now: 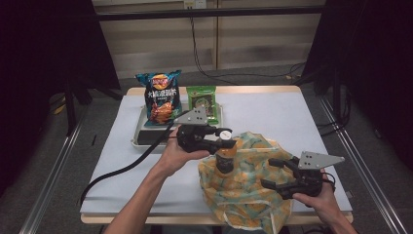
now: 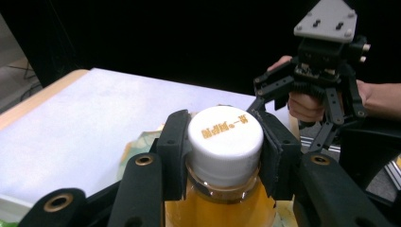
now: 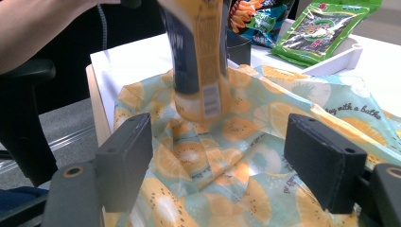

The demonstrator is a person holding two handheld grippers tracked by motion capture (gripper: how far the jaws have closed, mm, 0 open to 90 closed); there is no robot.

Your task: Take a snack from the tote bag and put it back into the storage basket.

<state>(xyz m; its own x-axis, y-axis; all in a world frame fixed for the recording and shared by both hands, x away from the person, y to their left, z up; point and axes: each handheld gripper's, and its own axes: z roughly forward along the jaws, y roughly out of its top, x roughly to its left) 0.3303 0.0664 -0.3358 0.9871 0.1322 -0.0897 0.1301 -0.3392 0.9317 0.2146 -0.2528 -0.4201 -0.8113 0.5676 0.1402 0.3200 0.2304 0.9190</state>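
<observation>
Left gripper (image 2: 222, 156) clenched on white cap of orange juice bottle (image 1: 225, 157): heavy, slick; neck hold sound. Right gripper (image 1: 276, 174) released at 4 o'clock over soft fruit-print cloth bag (image 1: 243, 190).

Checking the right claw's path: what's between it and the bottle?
Only the fruit-print bag. In the right gripper view, its crumpled cloth spans from the open right claw to the bottle, held by the left claw.

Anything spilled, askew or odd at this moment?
No spill or damage. The bottle hangs capped in the left gripper, tilted above the crumpled fruit-print bag. The right gripper is open over the bag. Snack packets lean in the tray.
</observation>
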